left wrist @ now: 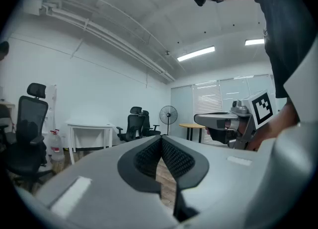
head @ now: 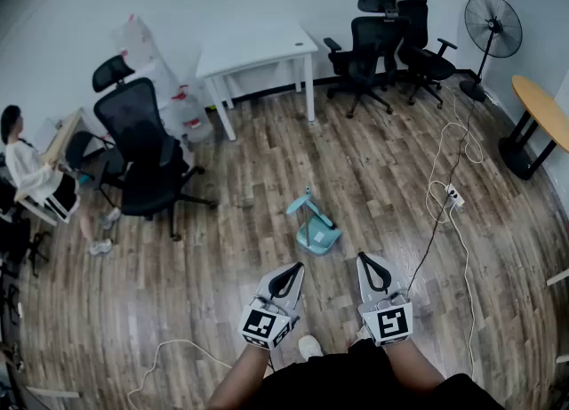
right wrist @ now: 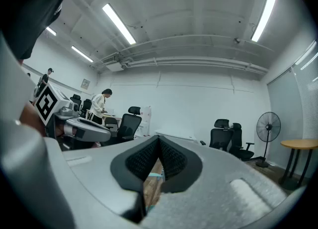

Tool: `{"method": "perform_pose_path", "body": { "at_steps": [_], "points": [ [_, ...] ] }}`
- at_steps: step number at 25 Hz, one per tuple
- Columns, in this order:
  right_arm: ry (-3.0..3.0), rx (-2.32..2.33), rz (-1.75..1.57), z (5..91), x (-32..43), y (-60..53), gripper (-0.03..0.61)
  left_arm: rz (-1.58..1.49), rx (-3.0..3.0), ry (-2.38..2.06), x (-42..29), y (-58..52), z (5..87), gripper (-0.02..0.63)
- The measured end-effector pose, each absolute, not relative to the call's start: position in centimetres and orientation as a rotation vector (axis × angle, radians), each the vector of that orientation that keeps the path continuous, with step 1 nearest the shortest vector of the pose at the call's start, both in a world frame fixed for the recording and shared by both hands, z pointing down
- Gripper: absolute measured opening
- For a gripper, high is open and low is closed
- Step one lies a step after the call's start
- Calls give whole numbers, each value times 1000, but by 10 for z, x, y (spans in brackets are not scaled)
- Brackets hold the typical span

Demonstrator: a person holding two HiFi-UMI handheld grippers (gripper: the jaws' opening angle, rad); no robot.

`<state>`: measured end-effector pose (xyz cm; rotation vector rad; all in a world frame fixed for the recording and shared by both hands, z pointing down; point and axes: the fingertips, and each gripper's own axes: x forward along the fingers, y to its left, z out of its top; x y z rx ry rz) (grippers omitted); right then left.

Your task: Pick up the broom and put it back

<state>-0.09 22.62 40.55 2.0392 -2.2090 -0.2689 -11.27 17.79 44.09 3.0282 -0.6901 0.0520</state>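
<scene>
**Broom and start pose.** The broom, a teal piece with its pan, lies on the wooden floor. It is ahead of and below both pairs of jaws, between their two lines and a little nearer the left pair. In the right gripper view a sliver of its teal shows through the gap under the pads. It sits in open floor, apart from every wall and piece of furniture, which suggests it is out of its place. Where "back" is cannot be told from these views.

The left gripper and right gripper are held side by side, level, just in front of the person's body. Each has its jaws closed pad to pad on nothing. This reads as a ready pose before the reach, and the jaws would need to part before taking the handle.

Beyond the broom, far ahead of the jaws, stand a white bench, black office chairs and a pedestal fan. A cable with a power strip runs along the floor ahead and to the right of the right jaws.

**Writing.** Each gripper's cube bears only black-and-white square markers. No brand, label or legible text appears.
</scene>
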Motion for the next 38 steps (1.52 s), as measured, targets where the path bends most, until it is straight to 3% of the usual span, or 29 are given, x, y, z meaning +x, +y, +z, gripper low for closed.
{"method": "perform_pose_path", "body": {
  "at_steps": [20,38],
  "points": [
    [-2263,2061,-208,412,-10,211,3,78,3010,-726,-128,174,453,18],
    [-2534,1765,-87,426,48,75,3,94,2885,-1060,-79,73,449,17]
  ]
}}
